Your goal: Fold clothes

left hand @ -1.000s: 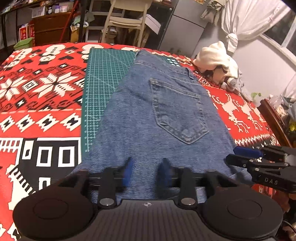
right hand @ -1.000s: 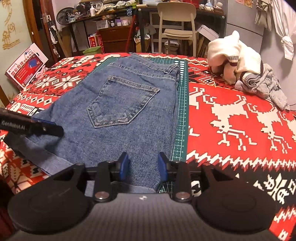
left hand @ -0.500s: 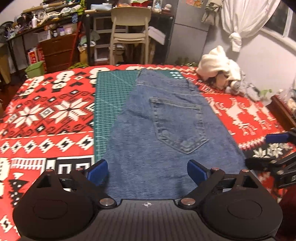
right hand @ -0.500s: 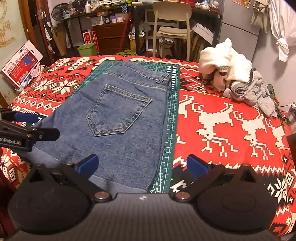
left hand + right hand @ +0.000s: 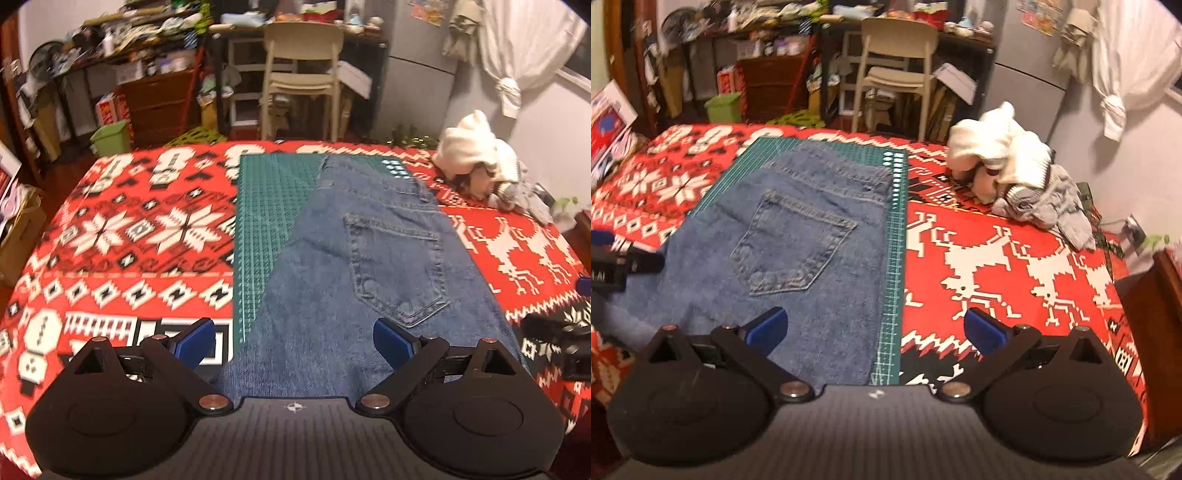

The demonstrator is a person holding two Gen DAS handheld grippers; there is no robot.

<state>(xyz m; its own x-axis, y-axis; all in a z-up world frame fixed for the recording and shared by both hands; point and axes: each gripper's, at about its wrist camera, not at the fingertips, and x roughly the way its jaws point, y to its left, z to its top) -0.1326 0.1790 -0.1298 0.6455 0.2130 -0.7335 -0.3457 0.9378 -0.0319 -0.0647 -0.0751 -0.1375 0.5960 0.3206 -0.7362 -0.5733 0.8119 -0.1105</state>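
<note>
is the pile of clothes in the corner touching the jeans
Apart. The right wrist view shows bare red blanket between the jeans and the pile of clothes.

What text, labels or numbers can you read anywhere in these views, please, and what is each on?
"AI": tail of a label on the left claw, cut off by the right wrist view's edge.
Red-and-white boxes by the cabinet: print too blurred to read.
Posters on the grey cabinet: too blurred.
Green cutting mat: ruler ticks only, no legible numbers.

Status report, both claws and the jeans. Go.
Left claw open, empty. Right claw open, empty. Jeans folded flat on green mat, back pocket up. Heap of clothes off to the right, clear of the jeans.
</note>
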